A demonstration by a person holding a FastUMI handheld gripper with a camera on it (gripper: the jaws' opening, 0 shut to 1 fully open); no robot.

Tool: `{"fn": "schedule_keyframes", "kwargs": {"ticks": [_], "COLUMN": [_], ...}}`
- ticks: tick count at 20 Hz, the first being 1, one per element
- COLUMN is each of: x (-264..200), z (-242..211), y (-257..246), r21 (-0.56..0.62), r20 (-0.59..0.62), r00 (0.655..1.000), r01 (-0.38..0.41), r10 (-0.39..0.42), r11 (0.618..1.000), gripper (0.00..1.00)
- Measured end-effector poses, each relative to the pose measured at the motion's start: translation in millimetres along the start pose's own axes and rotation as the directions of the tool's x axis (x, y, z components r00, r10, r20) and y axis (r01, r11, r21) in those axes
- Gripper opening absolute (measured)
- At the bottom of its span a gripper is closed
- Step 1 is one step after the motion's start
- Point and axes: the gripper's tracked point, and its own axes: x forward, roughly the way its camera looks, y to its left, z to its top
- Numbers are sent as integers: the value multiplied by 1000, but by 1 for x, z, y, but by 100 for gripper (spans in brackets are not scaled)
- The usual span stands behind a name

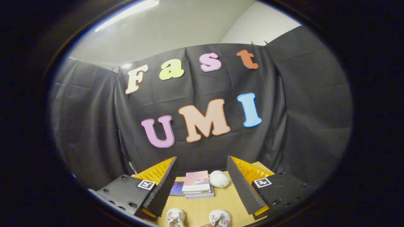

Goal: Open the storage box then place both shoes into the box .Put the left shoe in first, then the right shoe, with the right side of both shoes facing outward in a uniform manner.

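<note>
Shoes: two pale ones on the counter (221, 198), one (176, 217) by the left finger, the other (220, 217) toward the right finger, only their tops visible. Claw (202, 184) stands wide open, holding nothing. Books (196, 188) and a white soft toy (219, 179) lie beyond. Shoes look light, soft-sided (probably squashable); I'd pinch at the heel collar. Storage box not identified.

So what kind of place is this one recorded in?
Likely a staged recording booth: black cloth wall, wooden table with books and two shoes. The tongs are open.
</note>
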Motion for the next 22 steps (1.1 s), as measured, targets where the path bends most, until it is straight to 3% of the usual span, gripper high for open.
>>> {"fn": "schedule_keyframes", "kwargs": {"ticks": [7, 12, 17, 22], "x": [-8, -14, -21, -34], "z": [-1, -17, -76, -153], "y": [2, 13, 41, 83], "r21": [2, 69, 180, 313], "r20": [5, -16, -120, -263], "r00": [1000, 1000, 992, 950], "r01": [11, 7, -28, -81], "r10": [-11, -6, 50, 168], "r11": [1000, 998, 983, 946], "gripper": [97, 97, 97, 100]}}
